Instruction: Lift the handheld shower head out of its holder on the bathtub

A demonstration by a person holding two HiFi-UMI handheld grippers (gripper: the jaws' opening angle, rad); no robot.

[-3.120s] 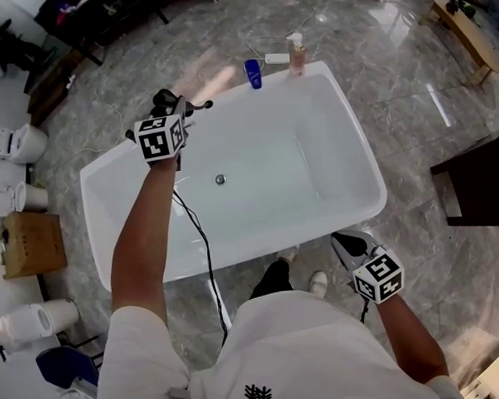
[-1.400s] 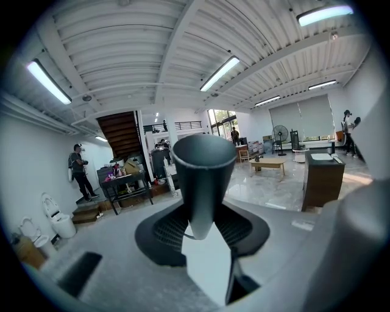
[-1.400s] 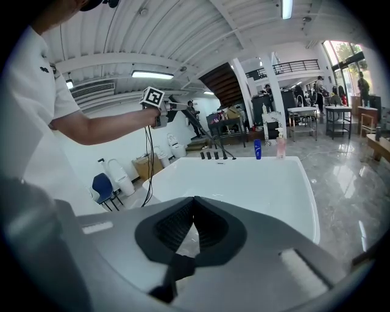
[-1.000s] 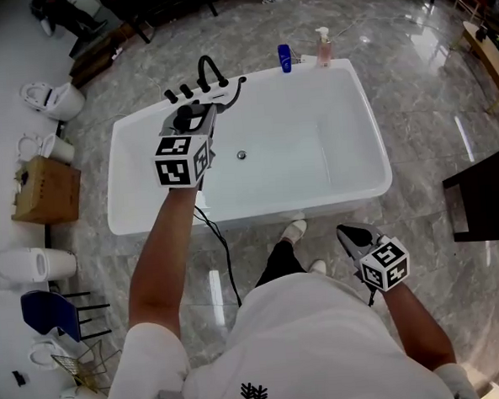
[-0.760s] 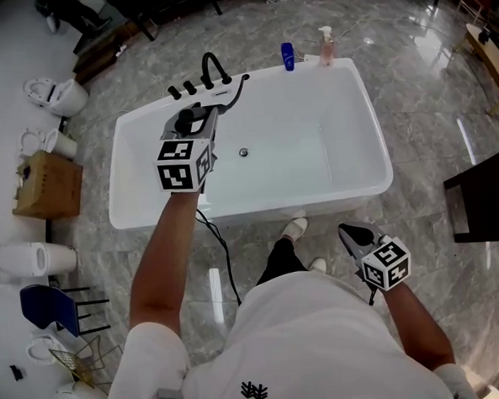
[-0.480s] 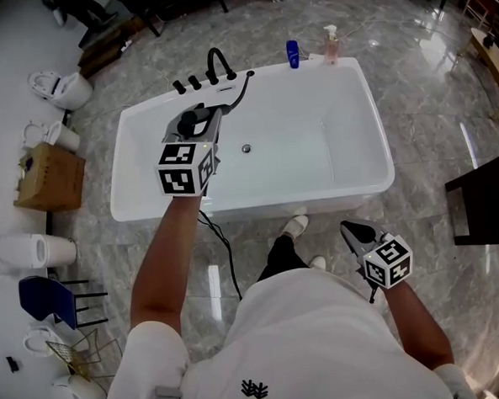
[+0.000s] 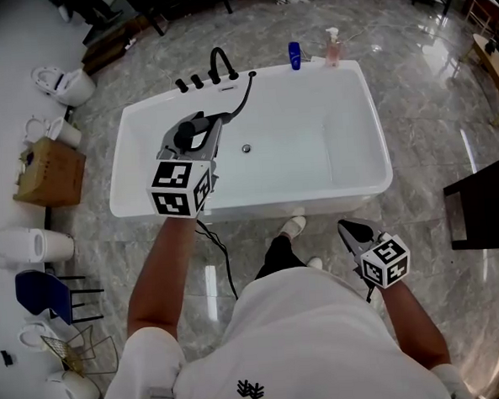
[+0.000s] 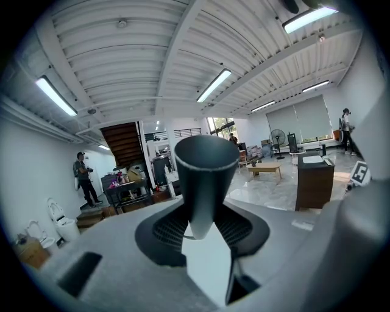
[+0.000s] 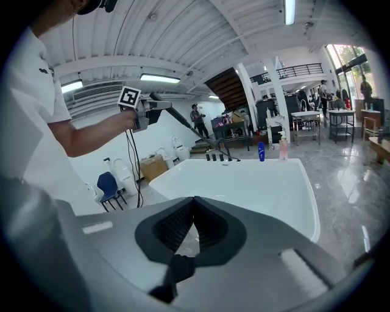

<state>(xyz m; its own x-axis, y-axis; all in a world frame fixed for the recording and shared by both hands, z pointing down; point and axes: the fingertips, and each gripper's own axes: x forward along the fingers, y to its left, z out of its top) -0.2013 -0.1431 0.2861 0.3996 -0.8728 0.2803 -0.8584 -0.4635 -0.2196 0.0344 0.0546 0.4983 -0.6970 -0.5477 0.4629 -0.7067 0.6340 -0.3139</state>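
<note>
A blue bottle [image 7: 295, 55] and a pink pump bottle [image 7: 333, 48] stand side by side. At the left, a cardboard box [image 7: 47, 171] sits near white toilets [image 7: 61, 86], a blue chair [image 7: 40, 291] nearer the camera, all on grey marble floor [image 7: 446, 98]

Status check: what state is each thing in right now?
Shower head: lifted clear of the rim, held.
Left gripper: shut on the shower head.
Right gripper: shut, empty.
Hose: runs down to the tub rim.
Bathtub: empty, no water visible.
Blue bottle: upright.
Pump bottle: upright.
</note>
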